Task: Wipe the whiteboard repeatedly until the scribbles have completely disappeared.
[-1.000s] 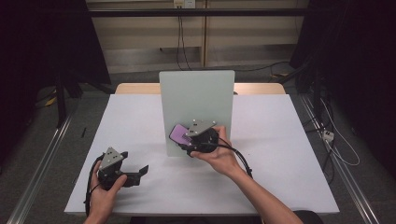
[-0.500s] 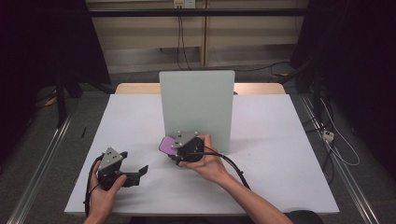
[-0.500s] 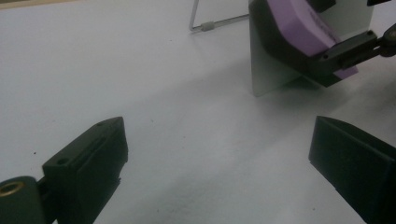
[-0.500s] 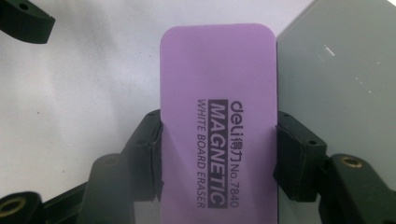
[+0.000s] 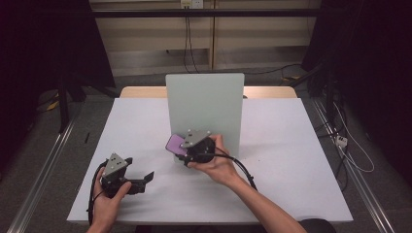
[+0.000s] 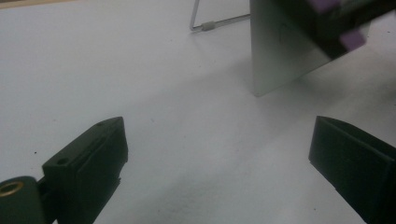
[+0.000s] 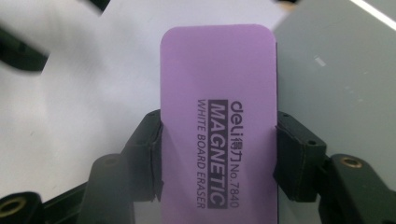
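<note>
A dim room with dark curtains surrounds a white table point(image 5: 291, 160). On it a pale grey-green board point(image 5: 204, 104) stands upright near the middle, propped by what looks like a wire leg point(image 6: 205, 25), though that part is blurred. The right gripper point(image 5: 187, 153) hovers just in front of the board's lower left corner, jaws clamped on the long sides of a purple magnetic whiteboard eraser point(image 7: 217, 116). The left gripper point(image 5: 145, 178) sits low at the table's near left, jaws wide with nothing between them.
</note>
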The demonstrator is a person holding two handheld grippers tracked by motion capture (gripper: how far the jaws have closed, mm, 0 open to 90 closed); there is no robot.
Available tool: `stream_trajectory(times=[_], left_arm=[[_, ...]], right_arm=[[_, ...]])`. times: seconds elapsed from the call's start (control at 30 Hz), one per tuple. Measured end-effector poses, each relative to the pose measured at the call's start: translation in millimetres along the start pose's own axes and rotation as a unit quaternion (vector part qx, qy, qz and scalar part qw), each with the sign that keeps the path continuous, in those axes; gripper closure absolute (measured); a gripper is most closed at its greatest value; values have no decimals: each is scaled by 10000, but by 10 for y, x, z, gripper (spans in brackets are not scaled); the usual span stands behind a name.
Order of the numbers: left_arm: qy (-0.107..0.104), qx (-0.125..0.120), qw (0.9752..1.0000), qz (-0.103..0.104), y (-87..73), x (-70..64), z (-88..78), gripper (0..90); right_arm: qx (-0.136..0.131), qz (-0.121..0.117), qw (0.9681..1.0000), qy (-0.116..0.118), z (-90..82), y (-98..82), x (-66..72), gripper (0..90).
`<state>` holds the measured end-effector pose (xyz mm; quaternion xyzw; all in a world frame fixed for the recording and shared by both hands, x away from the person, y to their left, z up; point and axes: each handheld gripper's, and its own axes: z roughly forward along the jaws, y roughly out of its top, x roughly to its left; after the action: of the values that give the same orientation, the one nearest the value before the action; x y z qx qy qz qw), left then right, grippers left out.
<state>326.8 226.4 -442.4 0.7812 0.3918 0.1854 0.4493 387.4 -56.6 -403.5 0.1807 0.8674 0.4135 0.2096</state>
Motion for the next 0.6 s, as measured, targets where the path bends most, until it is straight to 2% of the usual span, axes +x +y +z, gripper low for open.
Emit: stream_trajectory(times=[0.1,0.17,0.23,0.3,0.43,0.6], left_arm=[[6,-4,10000,2,4,-5,2,46],[11,-4,10000,0,4,-5,2,47],[8,-1,10000,-5,2,-5,2,46],[8,-3,10000,-6,1,-5,1,46],[-5,-19,10000,-9,1,-1,-7,46],[10,-43,10000,-36,-2,12,-19,46]], right_arm=[[-132,53,9998,-141,-123,83,-120,419],[-153,20,9997,-165,-131,106,-134,419],[-130,-71,9997,-179,-98,105,-97,419],[-112,-92,9998,-96,-29,85,-45,419],[56,-336,9994,38,155,59,120,419],[174,-482,9984,242,325,2,259,419]])
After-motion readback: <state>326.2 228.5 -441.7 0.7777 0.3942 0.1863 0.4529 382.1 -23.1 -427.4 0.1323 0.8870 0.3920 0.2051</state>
